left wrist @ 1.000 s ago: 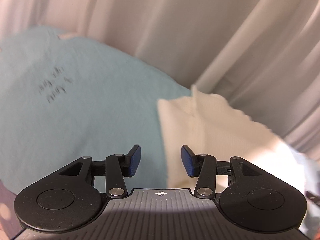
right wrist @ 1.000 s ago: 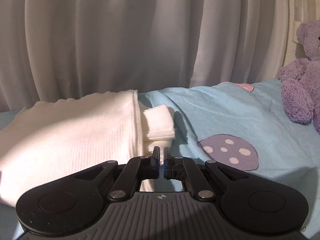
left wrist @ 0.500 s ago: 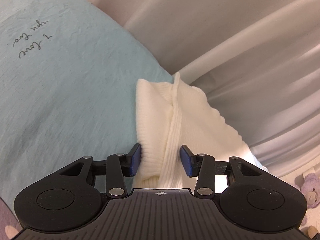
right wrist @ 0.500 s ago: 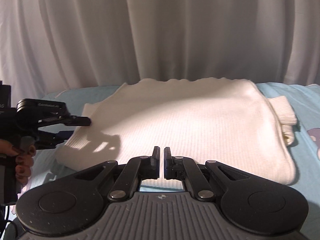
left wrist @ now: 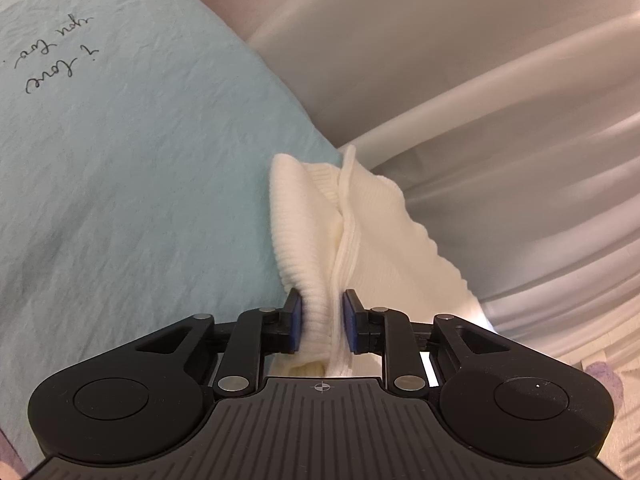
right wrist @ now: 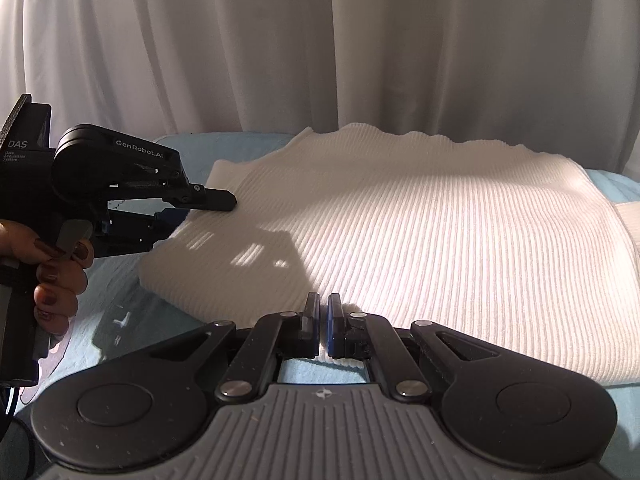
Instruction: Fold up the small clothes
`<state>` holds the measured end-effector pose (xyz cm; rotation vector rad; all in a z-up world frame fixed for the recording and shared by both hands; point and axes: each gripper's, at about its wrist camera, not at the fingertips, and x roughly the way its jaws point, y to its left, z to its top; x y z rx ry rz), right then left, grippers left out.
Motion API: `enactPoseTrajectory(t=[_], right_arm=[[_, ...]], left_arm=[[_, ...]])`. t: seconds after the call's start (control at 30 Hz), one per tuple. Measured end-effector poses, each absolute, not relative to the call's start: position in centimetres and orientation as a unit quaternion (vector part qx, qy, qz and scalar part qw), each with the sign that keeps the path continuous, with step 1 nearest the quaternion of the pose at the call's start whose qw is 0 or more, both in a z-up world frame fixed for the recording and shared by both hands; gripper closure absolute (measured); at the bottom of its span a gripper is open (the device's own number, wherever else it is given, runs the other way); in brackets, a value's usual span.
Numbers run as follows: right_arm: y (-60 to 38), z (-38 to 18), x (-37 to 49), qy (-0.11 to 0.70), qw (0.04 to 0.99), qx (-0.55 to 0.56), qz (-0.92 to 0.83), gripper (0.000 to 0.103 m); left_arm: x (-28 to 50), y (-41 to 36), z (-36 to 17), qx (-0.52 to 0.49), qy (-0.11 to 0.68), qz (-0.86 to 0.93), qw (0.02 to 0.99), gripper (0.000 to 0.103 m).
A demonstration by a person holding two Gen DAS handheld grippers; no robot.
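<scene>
**Left closing on sweater corner, right shut and empty**

White ribbed sweater (right wrist: 420,240) lies folded flat on the bed's light blue sheet (left wrist: 140,200), its far edge close to the white curtain (right wrist: 320,40)

Left gripper (left wrist: 322,322): fingers closing, blue pads (left wrist: 295,320) either side of a bunched ribbed corner of the sweater, layered edge running up between them. Fabric fills the gap; pads look in contact. From the right wrist view the same gripper (right wrist: 200,208) comes in from the left edge of frame at the sweater's left corner, upper finger on top of the fabric, lower one underneath. A person's hand (right wrist: 56,276) wraps the handle, dark nail polish

Right gripper (right wrist: 323,320): fingers shut, only a slit between them, nothing held. Tips sit over the sweater's near edge, can't tell if touching

Around:
- handwritten script printed on the sheet (left wrist: 52,60), well apart from the sweater
- a ribbed cuff (right wrist: 628,220) pokes out at the sweater's right side
- left gripper casts a shadow across the sweater's left part (right wrist: 248,256)
- bit of purple plush (left wrist: 604,376) at the left view's right edge, half hidden by the gripper body

Nothing lies on top of the sweater
</scene>
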<state>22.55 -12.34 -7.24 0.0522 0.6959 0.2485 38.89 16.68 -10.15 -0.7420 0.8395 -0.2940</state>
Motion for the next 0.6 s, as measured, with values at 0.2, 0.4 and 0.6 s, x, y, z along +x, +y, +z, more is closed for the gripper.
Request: enactPoseTrajectory(t=[0.2, 0.4, 0.6], right_arm=[[-16.6, -5.9, 21.9, 0.327, 0.939, 0.079, 0.067, 0.101], [-23.0, -4.6, 20.6, 0.307, 0.940, 0.149, -0.010, 0.100], [-26.8, -4.2, 19.6, 0.290, 0.937, 0.183, -0.059, 0.098]], left_arm=[[38.8, 15.9, -8.9, -0.319, 0.403, -0.127, 0.848, 0.086], [38.3, 12.1, -5.1, -0.242, 0.392, -0.128, 0.878, 0.088], [37.9, 4.7, -1.5, -0.196, 0.383, -0.189, 0.883, 0.088]])
